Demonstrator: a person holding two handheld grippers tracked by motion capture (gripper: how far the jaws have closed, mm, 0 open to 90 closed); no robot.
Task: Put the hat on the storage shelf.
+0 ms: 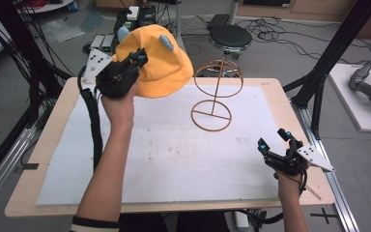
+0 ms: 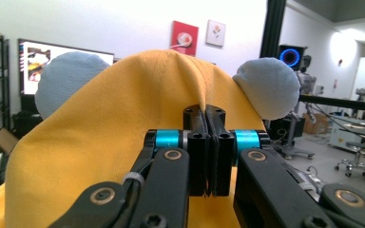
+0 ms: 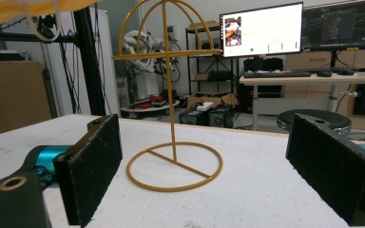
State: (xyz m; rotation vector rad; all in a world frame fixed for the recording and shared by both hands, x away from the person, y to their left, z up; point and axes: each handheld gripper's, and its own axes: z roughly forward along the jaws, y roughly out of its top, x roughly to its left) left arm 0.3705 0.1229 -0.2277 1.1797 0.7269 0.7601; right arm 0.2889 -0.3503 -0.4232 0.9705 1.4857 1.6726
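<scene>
Item logged: yellow hat (image 1: pixel 162 67) with two pale blue ears, held aloft above the counter's (image 1: pixel 53 125) far left corner, its fabric pinched between the clenched jaws of my left gripper (image 1: pixel 139 58). Wire hat stand (image 1: pixel 217 89), upright near the far edge, bare. My right gripper (image 1: pixel 275 140), jaws released and holding nothing, low at the near right corner, faced the stand. I judged the carry underway; next, lowering the crown squarely over the stand's dome.

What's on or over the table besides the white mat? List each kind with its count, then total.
Yellow hat: 1
Gold wire hat stand: 1
Hand-held grippers: 2, the left gripper and the right gripper
Total: 4
</scene>
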